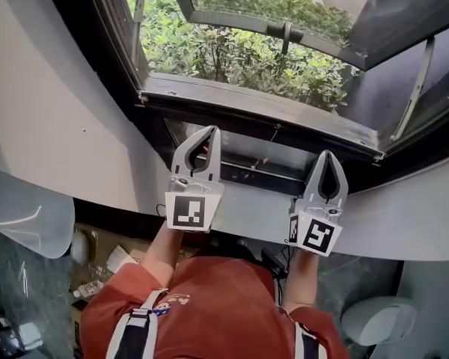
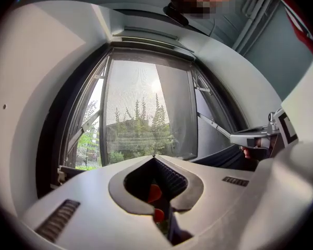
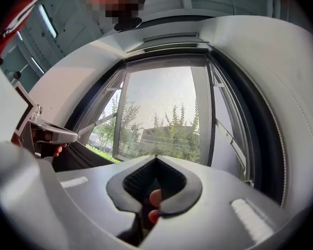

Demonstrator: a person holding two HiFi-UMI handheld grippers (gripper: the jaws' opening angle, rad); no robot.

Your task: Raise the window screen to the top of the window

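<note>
The window screen [image 2: 141,119] is a fine grey mesh across the window opening, seen ahead in both gripper views, where the screen [image 3: 164,113] fills the frame. In the head view a dark window frame rail [image 1: 262,114] runs above the sill, and a thin cord [image 1: 272,142] hangs below it. My left gripper [image 1: 210,130] points at the window over the sill, shut with nothing between its jaws. My right gripper [image 1: 328,154] points the same way beside it, also shut and empty. Neither touches the screen or the frame.
A glass casement [image 1: 284,32] with a handle is swung outward over green bushes [image 1: 232,54]. A curved white ledge [image 1: 404,215] runs under the window. White rounded objects [image 1: 26,212] [image 1: 378,320] stand on the floor at both sides of the person's red shirt [image 1: 209,298].
</note>
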